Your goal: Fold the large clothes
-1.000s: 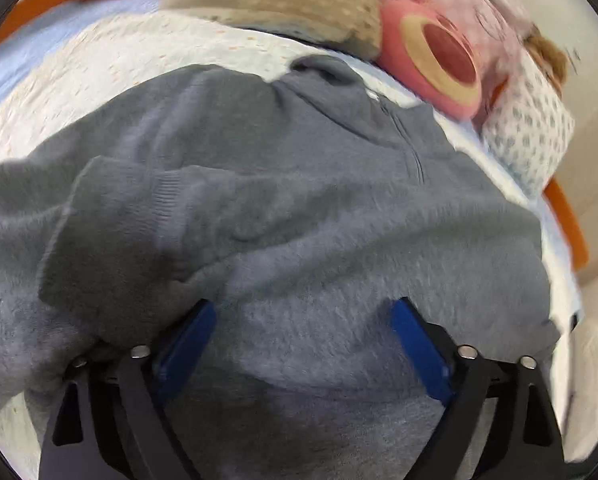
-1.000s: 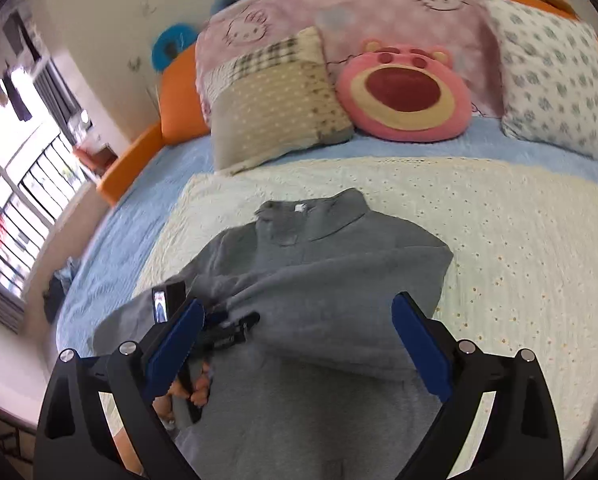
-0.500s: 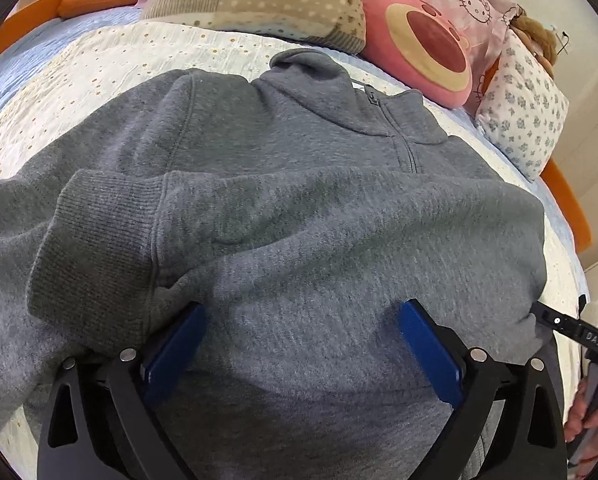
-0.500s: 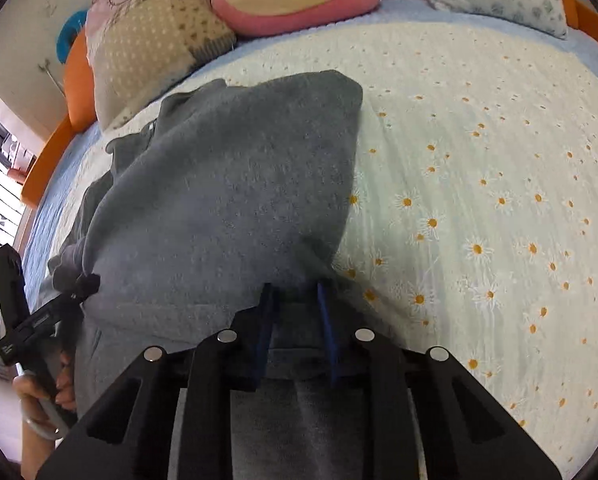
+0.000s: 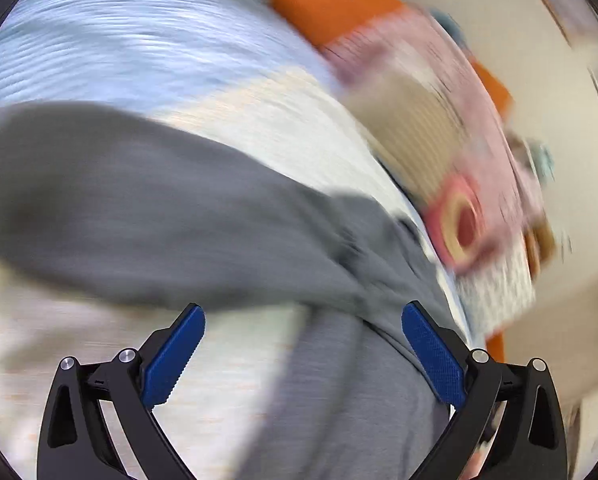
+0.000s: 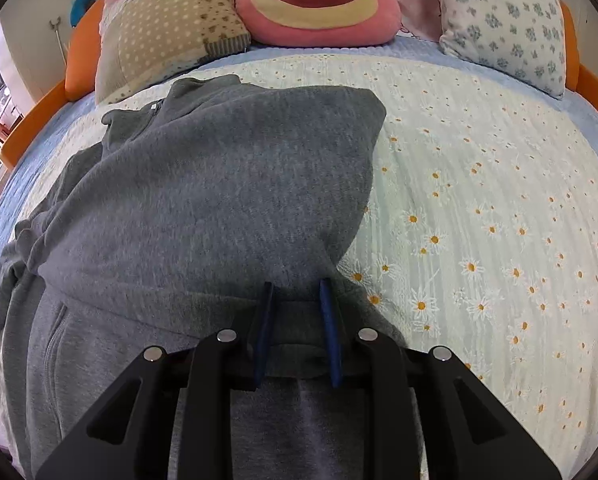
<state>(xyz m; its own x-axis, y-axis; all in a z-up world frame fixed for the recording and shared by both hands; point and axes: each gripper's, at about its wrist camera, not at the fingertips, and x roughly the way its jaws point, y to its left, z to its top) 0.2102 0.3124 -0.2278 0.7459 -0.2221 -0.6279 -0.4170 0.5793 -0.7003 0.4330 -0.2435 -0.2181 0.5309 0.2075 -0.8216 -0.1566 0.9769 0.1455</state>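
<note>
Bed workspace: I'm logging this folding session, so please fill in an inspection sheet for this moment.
Surface: daisy-print bedspread over a blue sheet.
Job's things: grey sweatshirt lies flat, collar toward the pillows, a sleeve folded across the body.
Clutter: patchwork pillow, pink bear cushion, floral pillow at the head end.
Grippers: right gripper pinches the sweatshirt's lower right edge; left gripper is open, holding nothing, its view motion-blurred.
Cables: nothing seen.
Surroundings: orange bed frame, cream wall, window at far left.

Motion blur smears the pillows (image 5: 431, 128) beyond recognition.
</note>
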